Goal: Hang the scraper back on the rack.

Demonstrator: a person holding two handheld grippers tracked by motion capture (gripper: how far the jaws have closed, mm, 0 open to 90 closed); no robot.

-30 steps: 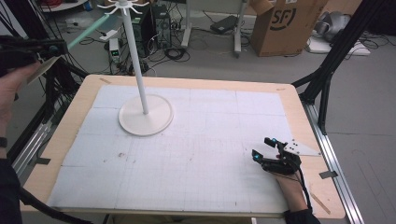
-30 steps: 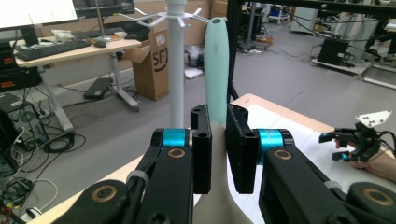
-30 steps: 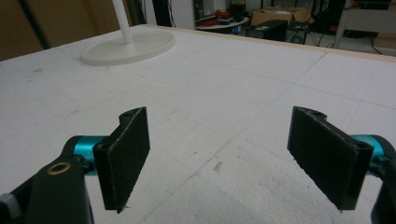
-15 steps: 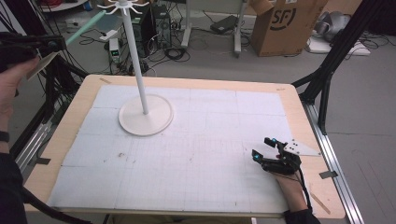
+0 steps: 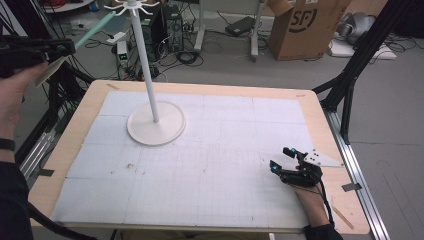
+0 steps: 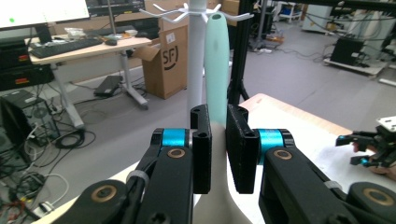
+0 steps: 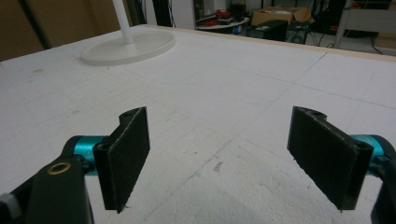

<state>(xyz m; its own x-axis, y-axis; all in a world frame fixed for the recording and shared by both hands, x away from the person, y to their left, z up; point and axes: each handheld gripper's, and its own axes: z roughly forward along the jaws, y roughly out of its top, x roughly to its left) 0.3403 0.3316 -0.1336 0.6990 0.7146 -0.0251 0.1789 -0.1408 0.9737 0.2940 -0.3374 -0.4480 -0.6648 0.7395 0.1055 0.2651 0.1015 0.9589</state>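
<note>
- The left gripper (image 6: 218, 154) has its jaws clenched on the pale green shoehorn (image 6: 217, 65), whose long axis runs straight out from the jaws toward the hooks at the top of the white stand (image 5: 146, 65).
- It hangs off the surface's (image 5: 225, 200) left edge; the hook it aims at is probably the nearest.
- The right gripper (image 5: 283, 158) rests far off, jaws released and empty.

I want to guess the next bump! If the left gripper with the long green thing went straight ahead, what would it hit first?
Probably the white stand's pole: the left gripper holds the mint green spatula pointing just beside it, near the hooks. Depth is unclear, so it might slip past.
</note>
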